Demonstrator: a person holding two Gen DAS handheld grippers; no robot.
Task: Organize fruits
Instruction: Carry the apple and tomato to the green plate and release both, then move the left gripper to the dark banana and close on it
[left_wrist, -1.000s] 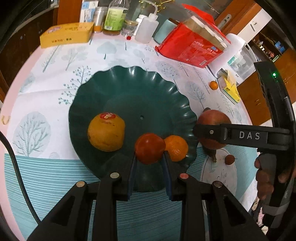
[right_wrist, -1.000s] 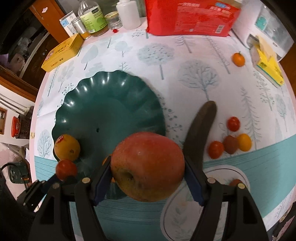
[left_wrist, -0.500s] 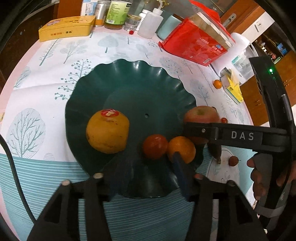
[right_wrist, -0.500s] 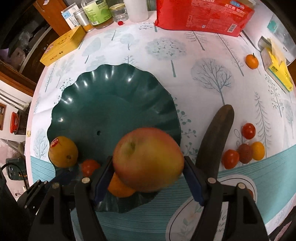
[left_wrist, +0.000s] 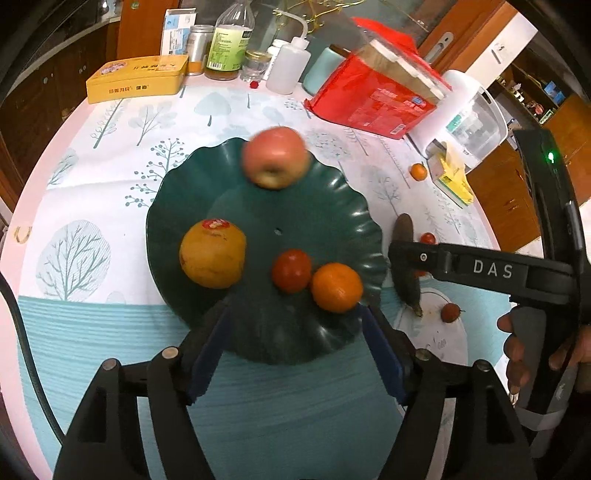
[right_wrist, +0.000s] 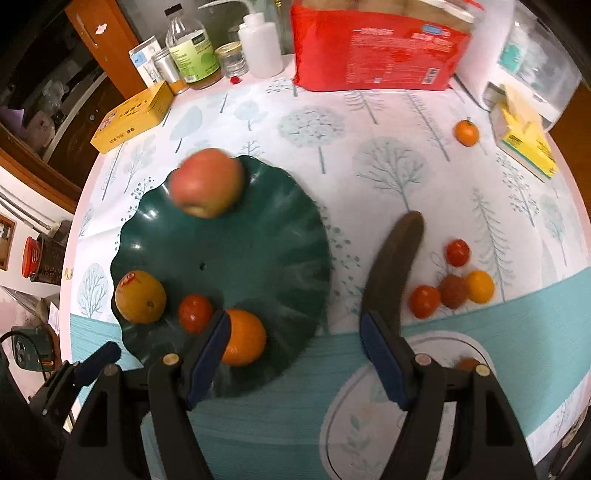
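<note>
A dark green scalloped plate holds a yellow-orange fruit with a red sticker, a red tomato and an orange. A blurred red apple is at the plate's far rim. My left gripper is open and empty at the plate's near edge. My right gripper is open and empty between the plate and a dark banana.
Small tomatoes and a lychee-like fruit lie right of the banana. A small orange sits far right by a yellow pack. A red bag, bottles and a yellow tin line the back.
My left gripper let go of the tomato on the plate, opened and drew back. My right gripper released the apple, which now sits blurred at the plate's far rim.
</note>
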